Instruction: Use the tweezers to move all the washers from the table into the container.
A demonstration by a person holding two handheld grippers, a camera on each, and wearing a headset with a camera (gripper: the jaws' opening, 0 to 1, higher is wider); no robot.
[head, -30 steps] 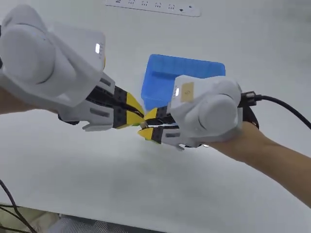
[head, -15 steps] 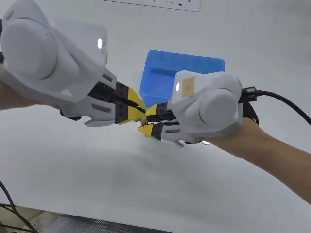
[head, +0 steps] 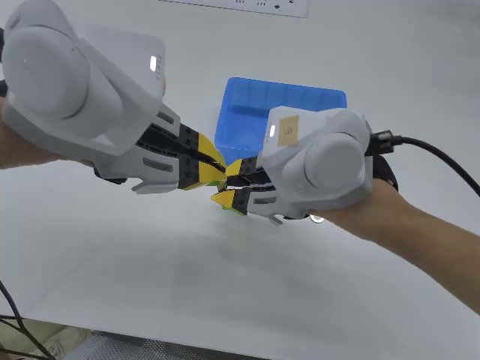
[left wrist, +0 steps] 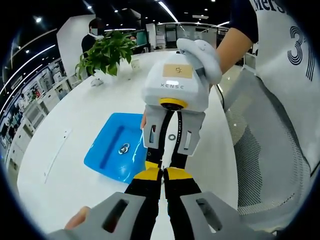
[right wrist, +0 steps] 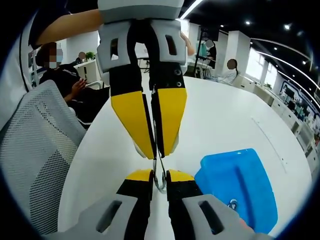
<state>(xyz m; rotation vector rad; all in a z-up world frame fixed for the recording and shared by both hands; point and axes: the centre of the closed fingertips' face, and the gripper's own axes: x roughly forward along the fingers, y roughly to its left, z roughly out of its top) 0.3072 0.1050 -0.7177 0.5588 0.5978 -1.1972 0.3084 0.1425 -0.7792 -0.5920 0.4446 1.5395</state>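
Note:
Over the white table (head: 112, 247) my two grippers meet tip to tip. The left gripper (head: 217, 171) comes from the left and the right gripper (head: 223, 192) from the right. In the right gripper view, thin metal tweezers (right wrist: 155, 125) run between the left gripper's (right wrist: 156, 150) yellow pads and down into my right gripper (right wrist: 159, 176); both look shut on them. Behind the grippers sits the blue container (head: 255, 112). It holds a washer (left wrist: 123, 148). Another washer (head: 318, 219) lies on the table under the right hand.
A white power strip (head: 247, 6) lies at the table's far edge. A black cable (head: 435, 154) trails from the right gripper. The table's near edge (head: 150, 341) runs along the bottom, with cords (head: 15, 322) hanging at its left. A mesh chair (right wrist: 35, 165) stands beside the table.
The grippers' tips have drawn slightly closer together and stay in front of the container. The head view has shifted a little.

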